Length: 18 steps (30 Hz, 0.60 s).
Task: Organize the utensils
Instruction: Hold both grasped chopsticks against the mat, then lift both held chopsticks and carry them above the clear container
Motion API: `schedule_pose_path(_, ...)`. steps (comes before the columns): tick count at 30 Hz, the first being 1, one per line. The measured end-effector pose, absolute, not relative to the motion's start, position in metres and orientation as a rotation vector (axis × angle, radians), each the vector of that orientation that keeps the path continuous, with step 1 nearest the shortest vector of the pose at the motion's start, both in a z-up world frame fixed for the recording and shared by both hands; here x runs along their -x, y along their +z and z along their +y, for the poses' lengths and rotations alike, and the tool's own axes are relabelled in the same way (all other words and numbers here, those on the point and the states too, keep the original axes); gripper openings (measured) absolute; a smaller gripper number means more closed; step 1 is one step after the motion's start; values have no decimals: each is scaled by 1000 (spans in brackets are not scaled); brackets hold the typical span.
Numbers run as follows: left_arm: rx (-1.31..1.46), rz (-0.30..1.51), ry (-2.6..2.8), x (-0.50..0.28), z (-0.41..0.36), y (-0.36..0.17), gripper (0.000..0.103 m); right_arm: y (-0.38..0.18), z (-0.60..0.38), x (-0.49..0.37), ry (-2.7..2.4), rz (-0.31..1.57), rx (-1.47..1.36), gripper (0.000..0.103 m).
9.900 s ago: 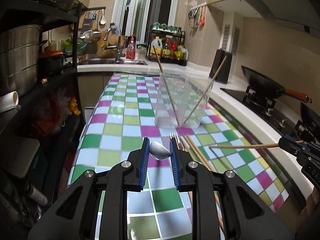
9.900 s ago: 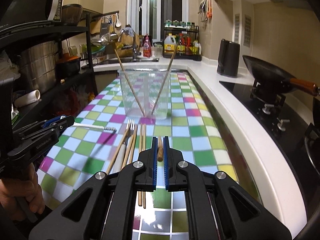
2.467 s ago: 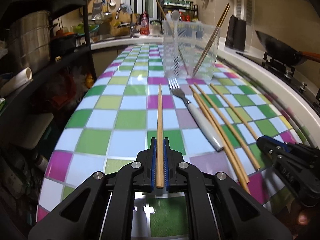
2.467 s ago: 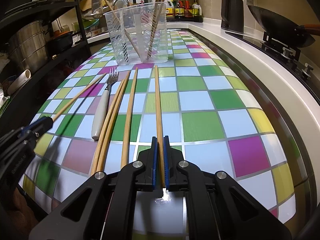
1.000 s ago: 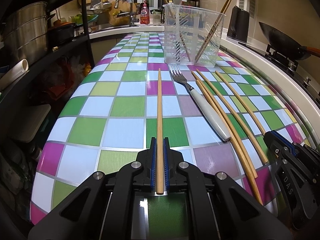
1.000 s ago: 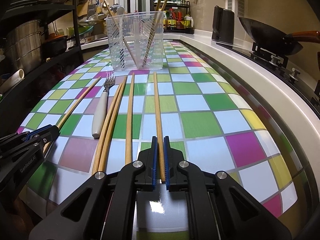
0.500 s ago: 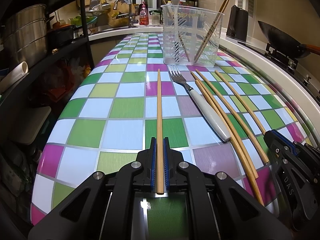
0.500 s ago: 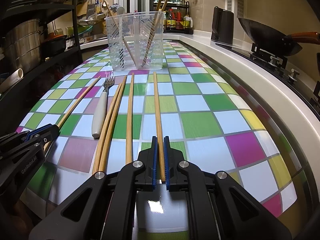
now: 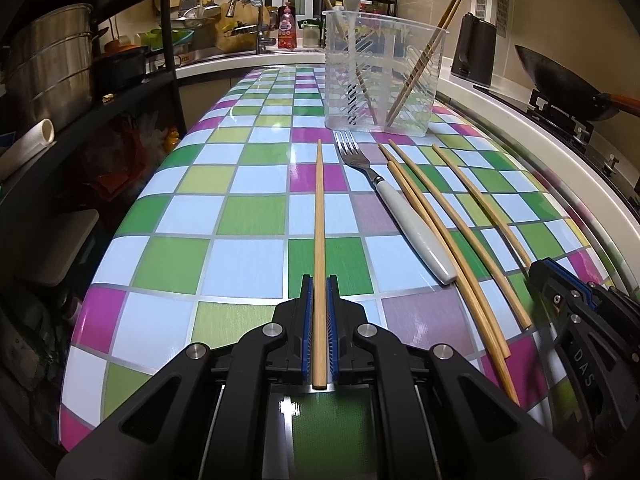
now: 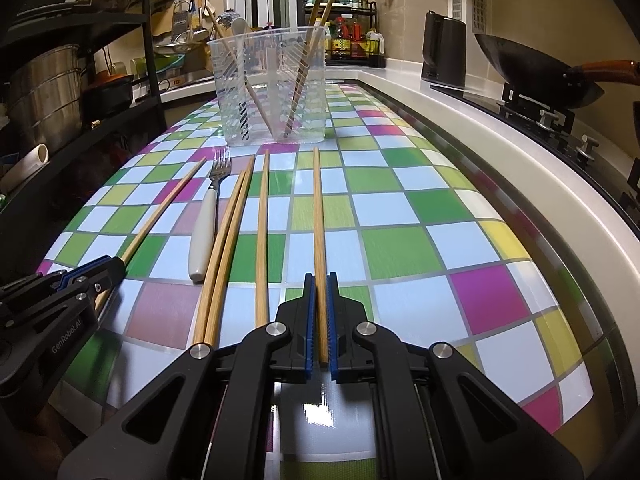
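Observation:
My left gripper [image 9: 319, 280] is shut on a wooden chopstick [image 9: 319, 216] that points toward the clear plastic utensil holder [image 9: 384, 76]. My right gripper [image 10: 320, 278] is shut on another wooden chopstick [image 10: 318, 216], also pointing at the holder [image 10: 272, 84]. The holder stands upright with chopsticks and a white spoon in it. A white-handled fork [image 9: 396, 200] and three loose chopsticks [image 9: 440, 232] lie on the checkered table between the two held ones. The fork [image 10: 206, 216] also shows in the right wrist view. Each gripper shows in the other's view, the right gripper [image 9: 560, 288] and the left gripper [image 10: 100, 272].
A black metal shelf with steel pots [image 9: 48, 64] stands left of the table. A white counter edge [image 10: 500, 128], a stove with a wok [image 10: 536, 68] and a black kettle [image 10: 444, 48] are at the right. A sink and bottles are behind the holder.
Nothing has visibly changed over the last second. Both grippers hold their chopsticks low over the table as before.

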<state>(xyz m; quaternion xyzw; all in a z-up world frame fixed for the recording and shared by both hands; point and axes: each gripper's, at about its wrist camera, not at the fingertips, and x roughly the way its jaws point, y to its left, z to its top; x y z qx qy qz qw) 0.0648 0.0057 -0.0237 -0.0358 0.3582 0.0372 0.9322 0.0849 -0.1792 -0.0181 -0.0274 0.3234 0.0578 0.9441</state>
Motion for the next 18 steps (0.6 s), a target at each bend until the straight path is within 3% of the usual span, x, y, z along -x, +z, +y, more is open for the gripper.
schedule_pose_path(18,105,509,51,-38,20,30,7,49,-185,-58,111,535,70,5)
